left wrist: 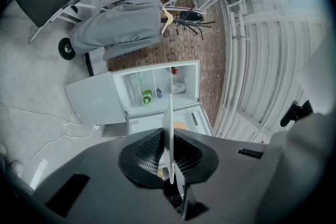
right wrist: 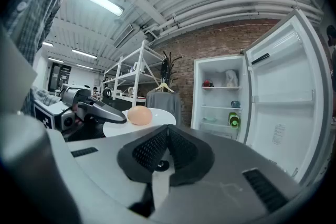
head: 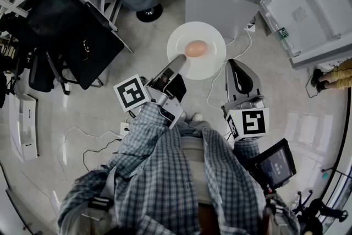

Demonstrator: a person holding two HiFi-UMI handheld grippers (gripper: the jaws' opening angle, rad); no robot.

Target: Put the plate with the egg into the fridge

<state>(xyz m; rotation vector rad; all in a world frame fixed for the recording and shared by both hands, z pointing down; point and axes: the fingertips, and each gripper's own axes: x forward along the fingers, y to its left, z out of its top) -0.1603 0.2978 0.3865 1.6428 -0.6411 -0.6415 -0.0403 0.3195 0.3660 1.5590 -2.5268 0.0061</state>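
Head view shows the left gripper [head: 179, 60] clamped on the rim of the plate [head: 210, 66], which carries the egg [head: 196, 48] just before the open fridge [head: 217, 0]; the right gripper [head: 234, 67] is closed on nothing.

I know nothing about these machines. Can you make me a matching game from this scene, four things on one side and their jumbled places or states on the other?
Things:
1. egg
2. left tongs
3. right tongs
4. fridge door

States:
A. swung open
B. shut, holding nothing
C. lying on the plate
D. clamped on the plate's rim

Pairs: 1-C, 2-D, 3-B, 4-A
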